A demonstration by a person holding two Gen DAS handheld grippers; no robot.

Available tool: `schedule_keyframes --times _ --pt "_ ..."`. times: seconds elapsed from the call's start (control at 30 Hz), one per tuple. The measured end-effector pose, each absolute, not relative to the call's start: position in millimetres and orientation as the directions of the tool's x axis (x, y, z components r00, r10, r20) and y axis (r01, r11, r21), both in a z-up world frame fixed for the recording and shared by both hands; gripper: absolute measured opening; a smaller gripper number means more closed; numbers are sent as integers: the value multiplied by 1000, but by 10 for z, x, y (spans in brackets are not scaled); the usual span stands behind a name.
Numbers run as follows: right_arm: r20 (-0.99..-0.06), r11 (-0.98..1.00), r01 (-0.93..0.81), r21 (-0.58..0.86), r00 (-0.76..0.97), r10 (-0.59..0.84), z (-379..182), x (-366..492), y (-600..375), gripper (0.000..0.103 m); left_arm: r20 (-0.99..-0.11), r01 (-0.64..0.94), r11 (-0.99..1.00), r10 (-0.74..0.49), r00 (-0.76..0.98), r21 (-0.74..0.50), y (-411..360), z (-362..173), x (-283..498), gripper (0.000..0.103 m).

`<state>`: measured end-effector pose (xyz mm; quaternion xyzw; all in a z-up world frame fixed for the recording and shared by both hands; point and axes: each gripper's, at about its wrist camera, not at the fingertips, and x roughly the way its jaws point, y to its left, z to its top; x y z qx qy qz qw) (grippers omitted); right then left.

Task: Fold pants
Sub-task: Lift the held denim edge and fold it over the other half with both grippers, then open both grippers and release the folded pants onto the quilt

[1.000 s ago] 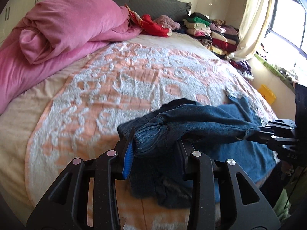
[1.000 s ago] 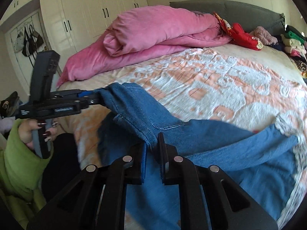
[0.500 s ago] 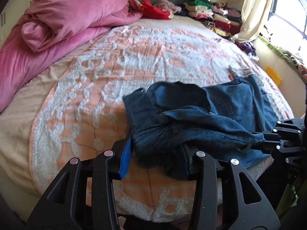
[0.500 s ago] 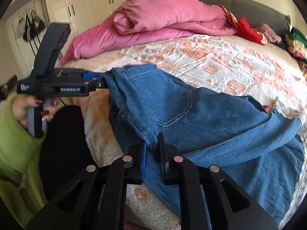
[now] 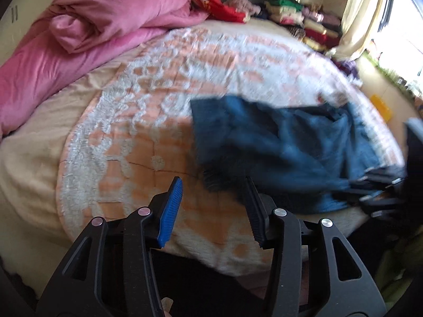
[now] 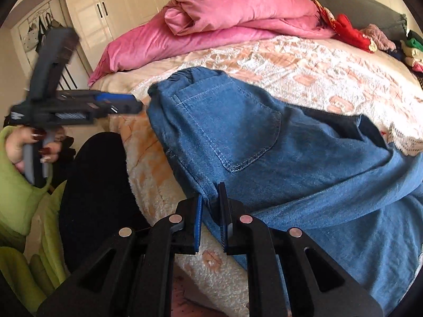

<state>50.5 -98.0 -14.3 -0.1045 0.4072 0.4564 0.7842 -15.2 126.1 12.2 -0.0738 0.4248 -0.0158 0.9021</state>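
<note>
Blue denim pants (image 6: 264,142) lie on the near edge of the bed, back pocket up, waistband toward the left. In the left wrist view the pants (image 5: 277,142) are blurred, just beyond my fingers. My left gripper (image 5: 211,190) is open and empty, its jaws wide apart; it also shows in the right wrist view (image 6: 132,105), just left of the waistband. My right gripper (image 6: 210,198) is shut on the pants' near edge; it shows at the right of the left wrist view (image 5: 375,185).
The bed has an orange-and-white blanket (image 5: 185,66). A rolled pink duvet (image 6: 224,8) lies at the head, red clothes (image 6: 346,29) and stacked folded clothes (image 5: 304,21) at the far side. Wardrobe doors (image 6: 111,5) stand to the left, a window with curtain (image 5: 370,13) to the right.
My left gripper has let go of the waistband, opened and pulled back to the left. The pants have dropped flat onto the bed. My right gripper still pinches the denim edge.
</note>
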Motion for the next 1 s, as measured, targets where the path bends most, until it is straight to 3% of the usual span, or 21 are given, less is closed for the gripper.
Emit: schedule_keyframes --times 0.13,0.27,0.33,0.43,0.53,0.67,0.8,0.9,1.0 --pt "-740 559 -803 206 245 626 -193 503 -947 12 -744 46 988 -140 654 -146 951 223 -53 38" --pt "-743 563 -794 229 231 628 -196 478 -991 14 -782 105 982 -188 594 -156 659 13 206 39" --pt "-742 562 -789 248 218 634 -159 479 -1054 18 -819 93 992 -125 560 -88 564 -168 300 38" --pt "-707 546 -786 289 209 675 11 484 -1211 23 -830 94 992 -120 544 -82 572 -291 280 38" --pt "-672 590 -767 251 300 676 205 580 -1323 39 -830 87 991 -133 542 -102 642 -321 240 38" --pt "-707 631 -731 260 302 640 64 780 -1230 40 -828 90 990 -138 544 -107 655 -331 238 38" --pt "-823 687 -690 227 242 514 -455 867 -1079 41 -829 86 990 -142 542 -114 644 -355 229 39" --pt "-798 678 -684 268 237 555 -360 863 -1179 44 -822 80 991 -130 554 -103 615 -281 187 39" --pt "-751 692 -664 283 295 590 -127 837 -1371 55 -802 70 991 -136 581 -117 615 -137 143 39"
